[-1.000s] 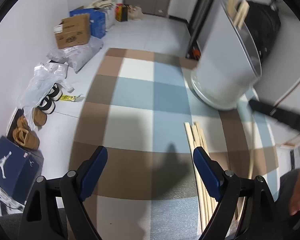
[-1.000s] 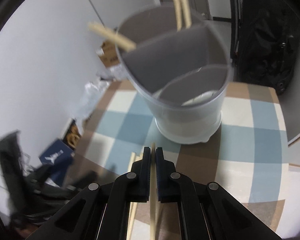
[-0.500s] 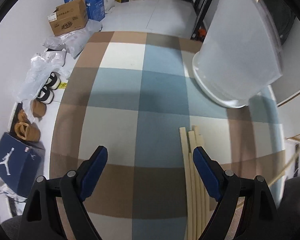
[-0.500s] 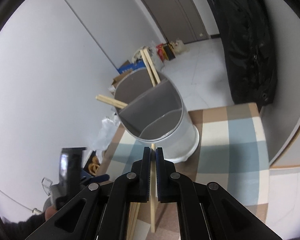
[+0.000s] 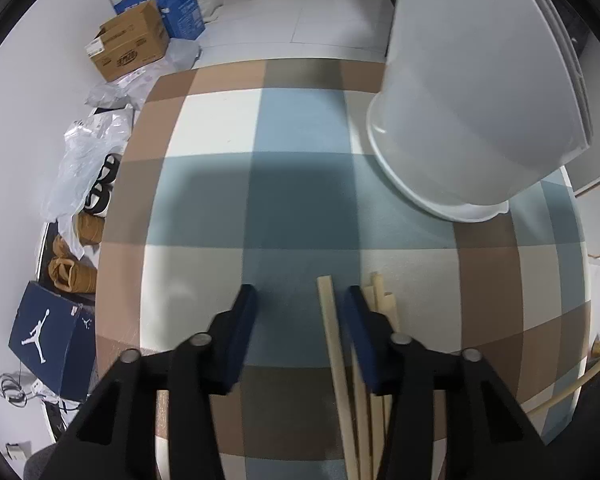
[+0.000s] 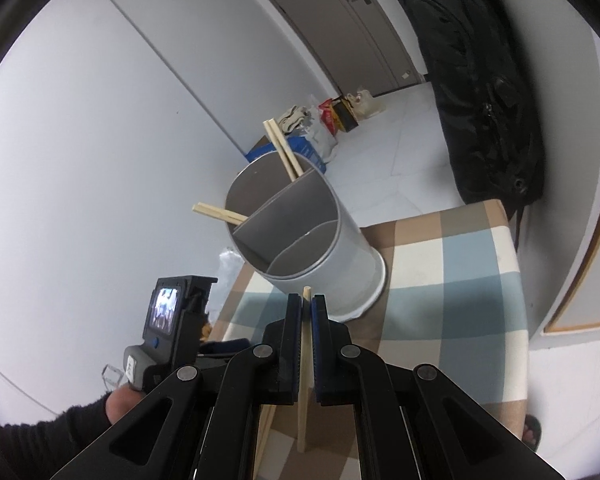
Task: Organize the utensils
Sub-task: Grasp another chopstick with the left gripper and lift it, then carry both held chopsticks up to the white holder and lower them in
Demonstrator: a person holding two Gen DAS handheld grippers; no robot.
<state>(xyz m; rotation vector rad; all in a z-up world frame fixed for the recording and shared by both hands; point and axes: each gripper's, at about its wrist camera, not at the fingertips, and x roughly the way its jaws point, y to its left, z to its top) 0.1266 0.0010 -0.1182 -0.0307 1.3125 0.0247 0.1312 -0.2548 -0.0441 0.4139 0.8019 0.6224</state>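
Two claws are at work: the right claw (image 6: 309, 307) is clamped on one chopstick (image 6: 303, 376), lifted short of the divided holder (image 6: 300, 236), and a thin stick pinched near its top could swing and hit the rim instead of dropping into a compartment. The left claw (image 5: 300, 300) (jaws just been closing, not yet pressing) straddles one chopstick on the desk (image 5: 331, 336) in the bundle (image 5: 380, 308) lying on the checked cloth (image 5: 300, 200); its right jaw sits between sticks, so it may nudge neighbours or grab crookedly.
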